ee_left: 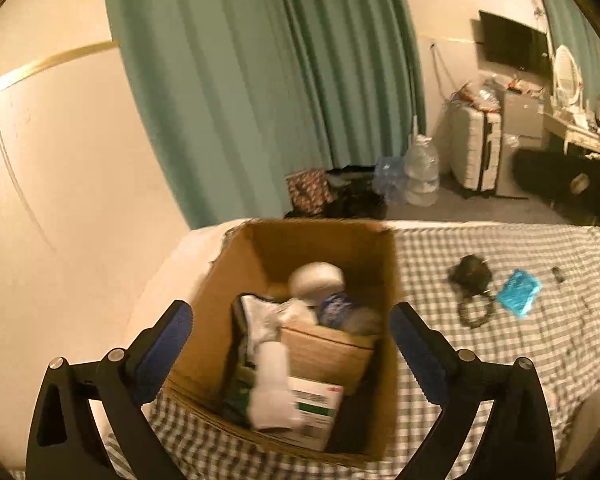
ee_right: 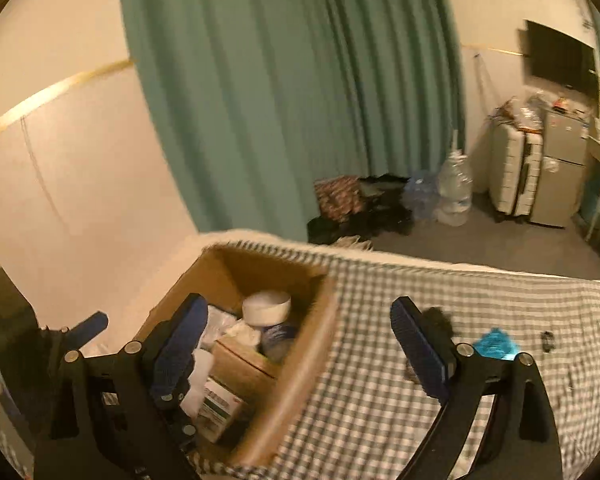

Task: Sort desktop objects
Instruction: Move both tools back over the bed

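Left claw (ee_left: 290,334) spread wide above cardboard box (ee_left: 320,248), nothing pinched | right claw (ee_right: 296,340) spread, empty, beside box | white bottle (ee_left: 272,384) inside box | blue packet (ee_left: 518,292), black cable (ee_left: 472,280) on checked bedspread (ee_left: 500,360)

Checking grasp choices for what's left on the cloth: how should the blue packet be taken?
Grip the blue packet across its short width, coming down from above. It lies flat on the checked cloth, clear of the black cable beside it. The open right gripper is the nearer one.
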A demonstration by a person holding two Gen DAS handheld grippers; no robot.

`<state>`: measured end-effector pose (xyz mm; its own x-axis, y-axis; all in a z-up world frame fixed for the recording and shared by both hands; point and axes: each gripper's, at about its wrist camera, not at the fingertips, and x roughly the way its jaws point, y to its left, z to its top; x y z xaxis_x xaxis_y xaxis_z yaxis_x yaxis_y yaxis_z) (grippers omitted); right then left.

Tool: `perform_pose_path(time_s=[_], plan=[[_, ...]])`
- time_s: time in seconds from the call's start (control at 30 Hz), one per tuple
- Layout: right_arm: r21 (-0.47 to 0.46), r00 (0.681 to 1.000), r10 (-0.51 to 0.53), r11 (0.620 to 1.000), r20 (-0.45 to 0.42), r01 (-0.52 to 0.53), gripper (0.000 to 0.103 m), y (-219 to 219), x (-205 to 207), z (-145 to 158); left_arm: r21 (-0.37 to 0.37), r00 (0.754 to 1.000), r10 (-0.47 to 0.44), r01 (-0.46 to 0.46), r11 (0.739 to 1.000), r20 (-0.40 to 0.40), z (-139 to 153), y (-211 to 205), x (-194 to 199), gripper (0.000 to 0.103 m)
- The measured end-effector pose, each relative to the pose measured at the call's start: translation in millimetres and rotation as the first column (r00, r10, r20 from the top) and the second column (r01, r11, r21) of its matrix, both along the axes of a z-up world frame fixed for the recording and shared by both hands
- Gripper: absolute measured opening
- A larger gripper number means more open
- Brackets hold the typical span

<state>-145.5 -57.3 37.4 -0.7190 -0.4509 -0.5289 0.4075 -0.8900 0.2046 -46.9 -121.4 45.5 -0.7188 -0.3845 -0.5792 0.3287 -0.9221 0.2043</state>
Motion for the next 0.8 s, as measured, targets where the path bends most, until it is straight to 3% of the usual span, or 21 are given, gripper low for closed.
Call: perform_pose_path(time_s=[0.13, 0.33, 0.53, 0.8], plan=[[0.011, 0.993, -0.110, 0.994, -0.045, 0.111, 0.098, 69.2, 15.2, 16.8, 0.114, 0.998, -0.063, 0.064, 0.991, -0.014, 6.0, 32.2, 1.2, 0.103], [0.060, 0.965, -0.262, 0.963, -0.028, 0.264, 0.098, 171.5, 27.5, 5.1, 0.167, 0.992, -0.122, 0.116, 0.979, 0.023, -6.6, 95.7, -20.2, 0.103], [0.041, 0.929, -0.368, 0.930, 0.042, 0.367, 0.098, 251.3, 21.8, -38.4, 0.191, 0.983, -0.166, 0.148, 0.970, 0.083, -35.4, 141.9, -57.1, 0.103], [0.046, 0.895, -0.412, 0.911, 0.171, 0.411, 0.098, 293.9, -26.2, -119.6, 0.183, 0.975, -0.121, 0.087, 0.979, 0.188, -88.9, 161.7, -122.3, 0.103]])
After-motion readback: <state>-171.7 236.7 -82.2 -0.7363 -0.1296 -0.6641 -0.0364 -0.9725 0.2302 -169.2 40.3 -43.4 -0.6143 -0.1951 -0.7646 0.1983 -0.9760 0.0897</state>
